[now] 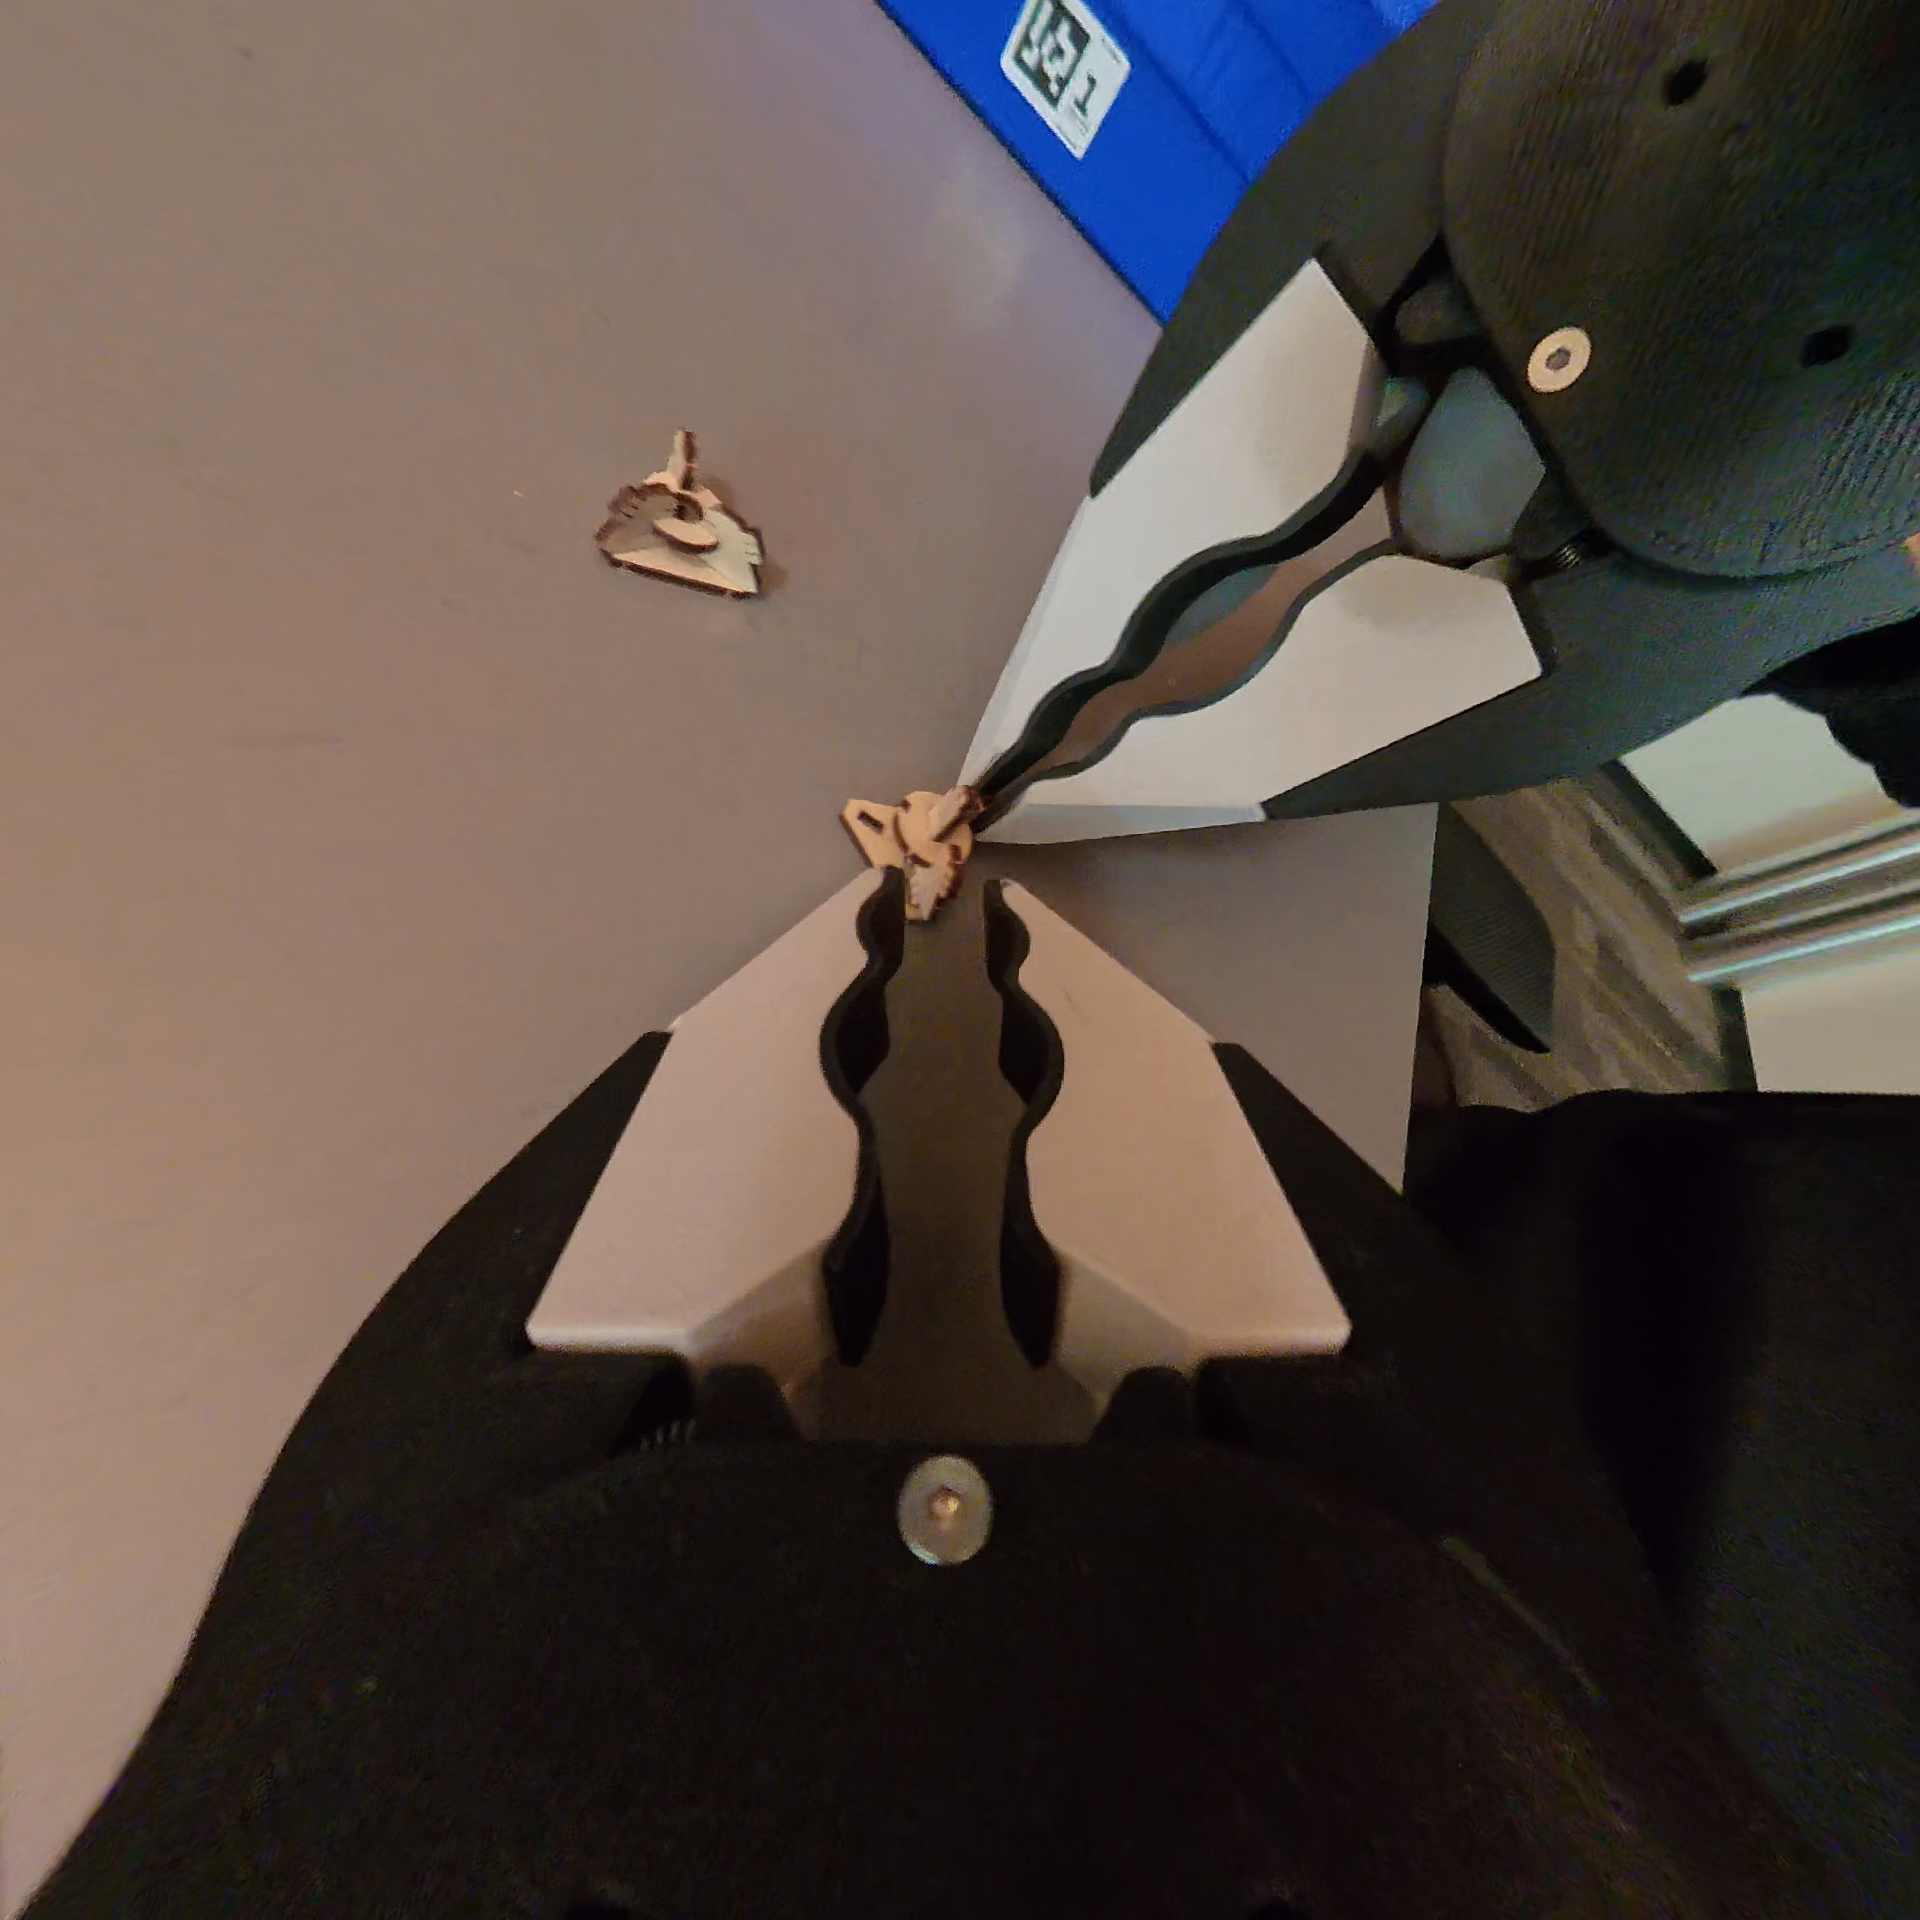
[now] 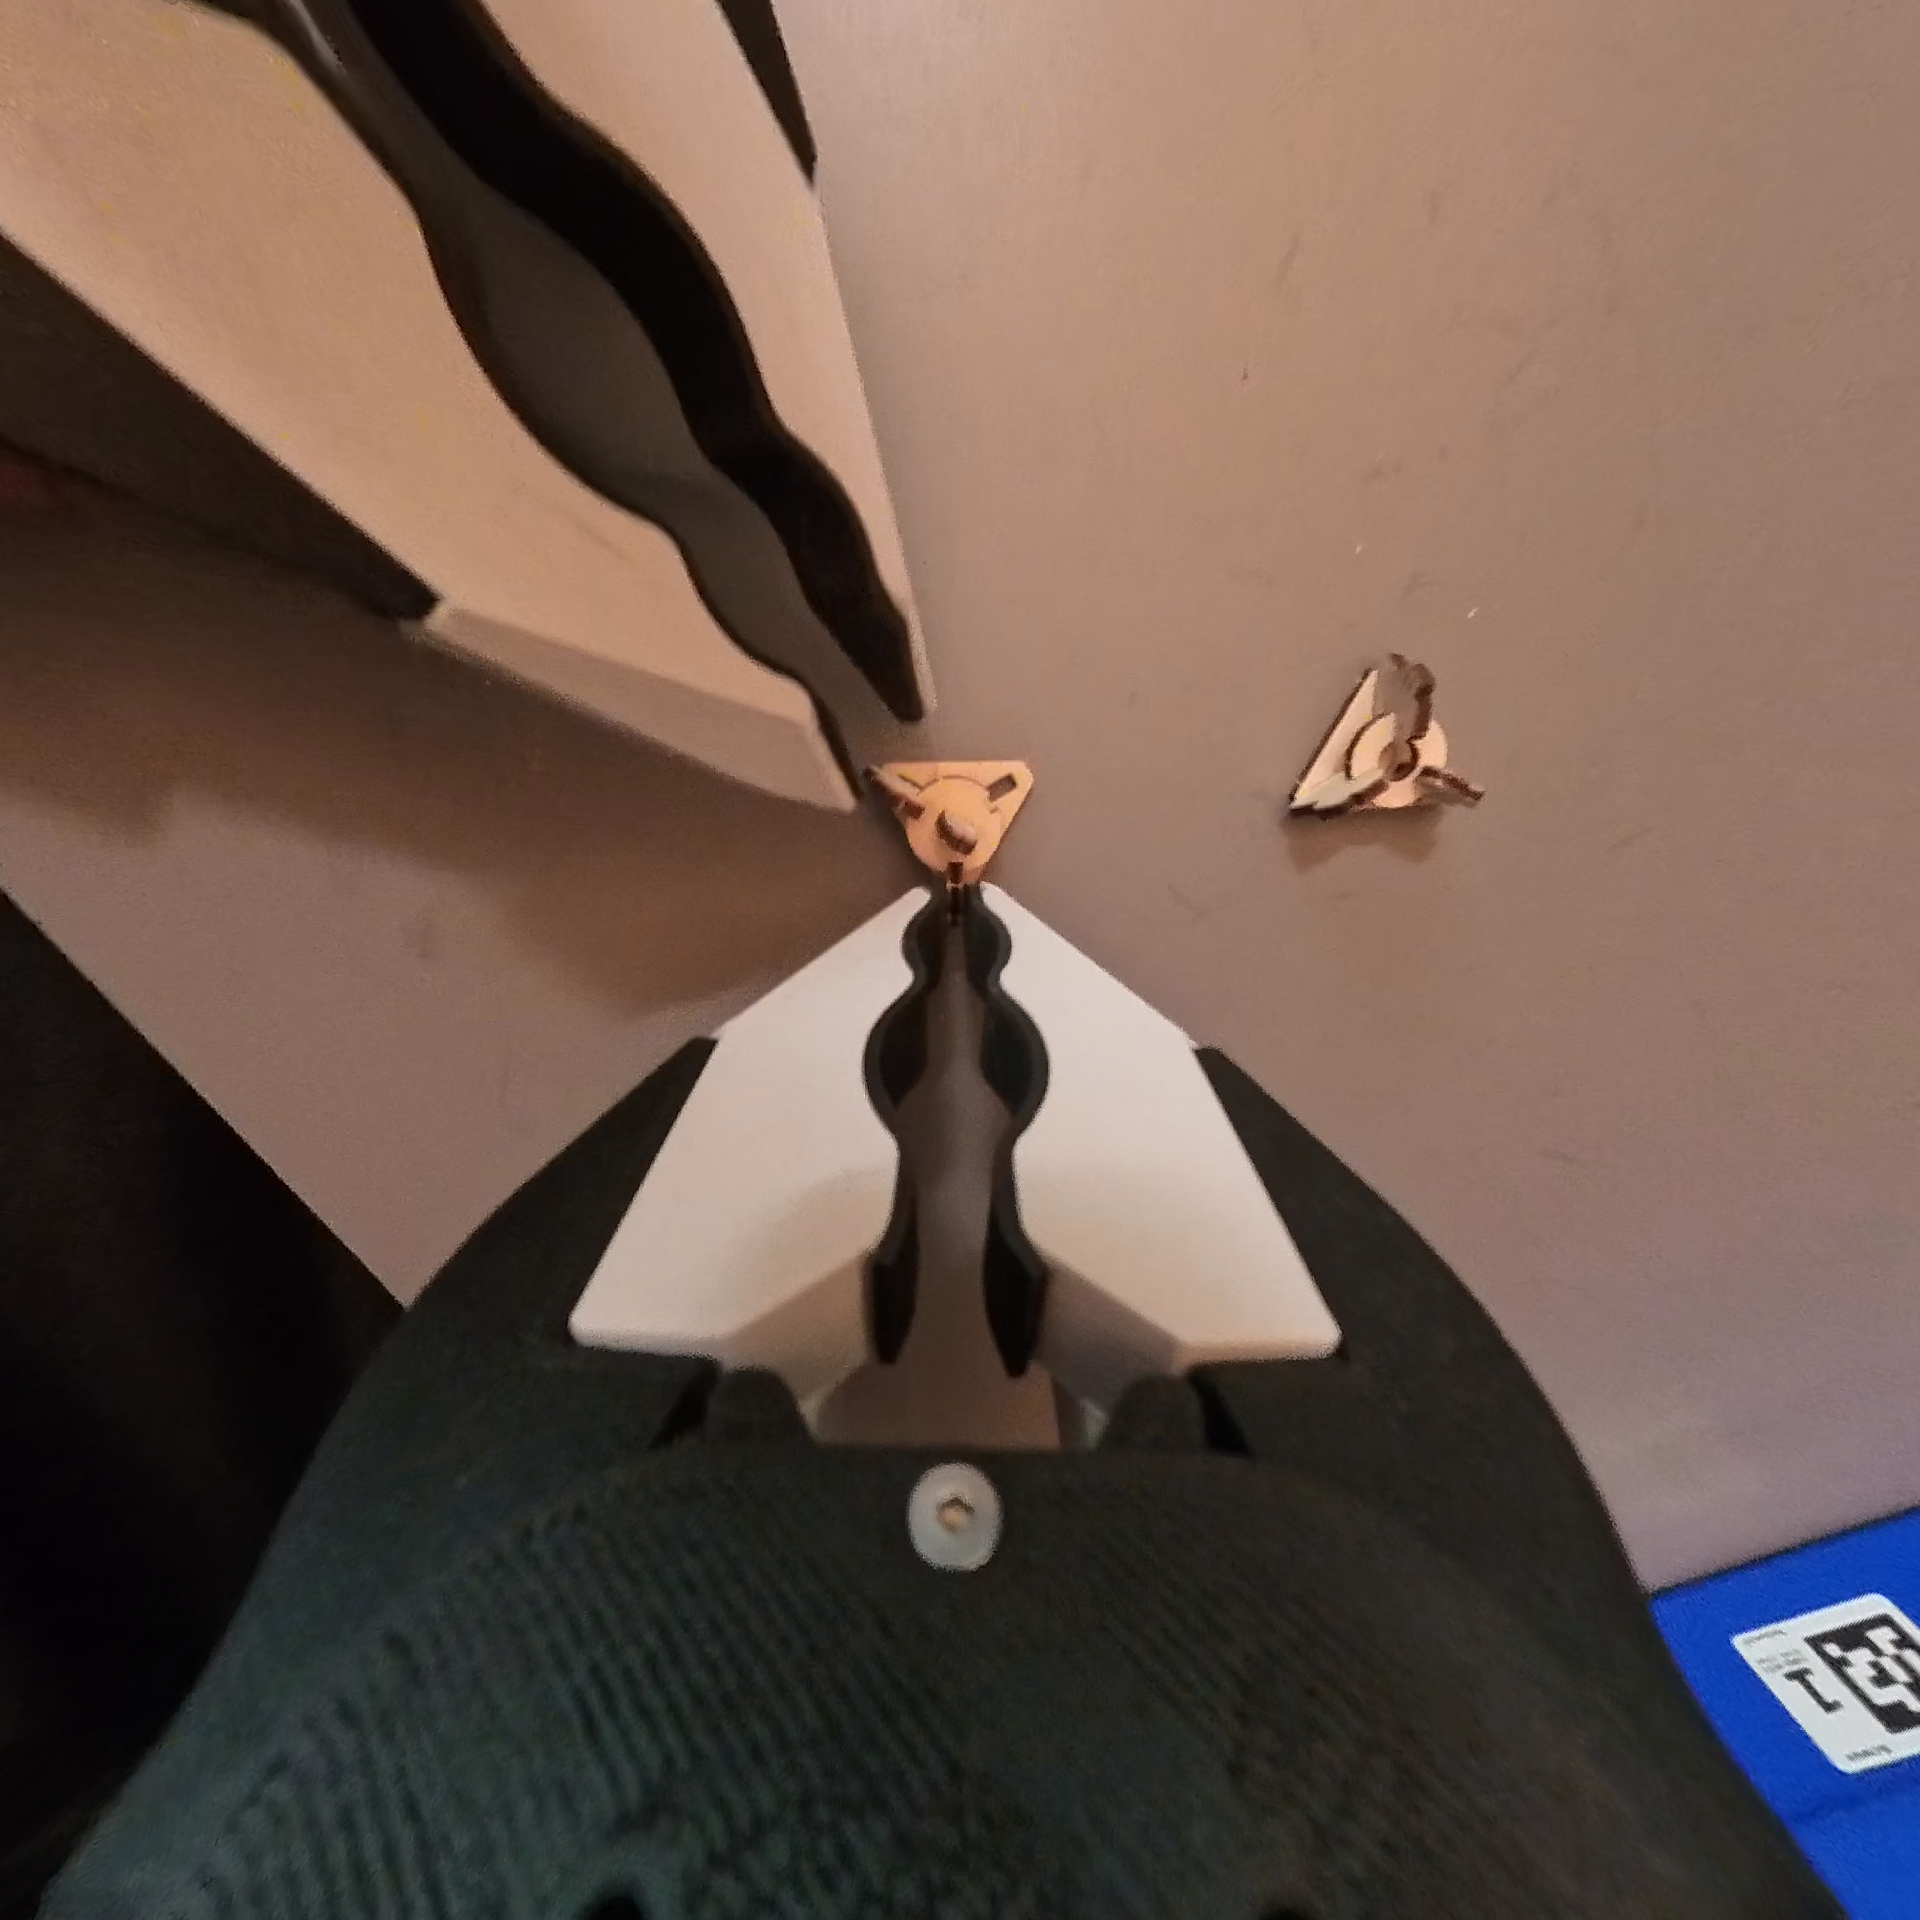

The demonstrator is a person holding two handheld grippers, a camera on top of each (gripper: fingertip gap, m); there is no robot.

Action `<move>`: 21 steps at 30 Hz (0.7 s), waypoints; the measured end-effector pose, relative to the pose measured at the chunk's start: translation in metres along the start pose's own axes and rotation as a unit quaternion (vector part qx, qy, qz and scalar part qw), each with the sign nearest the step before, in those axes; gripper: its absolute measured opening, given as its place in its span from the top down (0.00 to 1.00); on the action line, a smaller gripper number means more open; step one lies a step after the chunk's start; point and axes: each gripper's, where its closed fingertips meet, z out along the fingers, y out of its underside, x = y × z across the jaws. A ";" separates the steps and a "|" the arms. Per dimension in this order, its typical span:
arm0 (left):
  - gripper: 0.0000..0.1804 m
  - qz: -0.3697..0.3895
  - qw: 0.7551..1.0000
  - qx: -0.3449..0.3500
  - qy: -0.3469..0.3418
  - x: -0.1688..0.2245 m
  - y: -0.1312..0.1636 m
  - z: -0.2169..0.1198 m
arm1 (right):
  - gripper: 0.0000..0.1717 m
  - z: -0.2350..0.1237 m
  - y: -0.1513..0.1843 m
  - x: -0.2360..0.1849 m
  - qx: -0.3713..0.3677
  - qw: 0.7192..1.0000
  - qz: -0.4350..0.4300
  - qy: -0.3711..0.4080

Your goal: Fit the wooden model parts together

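**Right wrist view: thin tab pinched while the left fingers stand apart**

Right wrist view shows the right gripper [image 2: 954, 902] with its fingertips pressed together on a thin tab that sticks out of a small triangular, light-brown laser-cut wooden assembly [image 2: 954, 808], which carries a round disc and a peg at its centre. In the left wrist view the left gripper [image 1: 940, 891] has its fingers spread; one wooden tab reaches down between the tips, close to the left-hand one, but no pad visibly presses on it.

A second, similar triangular wooden assembly [image 1: 681, 514] lies well apart on the grey-mauve tabletop [image 1: 312, 831]. A blue box with a white sticker [image 1: 1143, 156] sits at the table's far edge.

My judgement is that the hold is slight: only a narrow tab sits in the pinch, so a twist or a knock from the nearby open fingers could swing the piece, snap the thin wood, or pull slotted parts loose.
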 end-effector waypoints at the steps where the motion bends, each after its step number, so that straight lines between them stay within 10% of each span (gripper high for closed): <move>1: 0.94 -0.005 1.000 0.006 -0.003 -0.003 -0.002 -0.003 | 1.00 0.000 0.000 0.000 -0.007 1.000 0.001 -0.001; 21: 1.00 0.022 1.000 -0.007 -0.004 0.004 0.000 0.005 | 1.00 0.001 0.000 0.000 -0.044 0.999 0.006 -0.020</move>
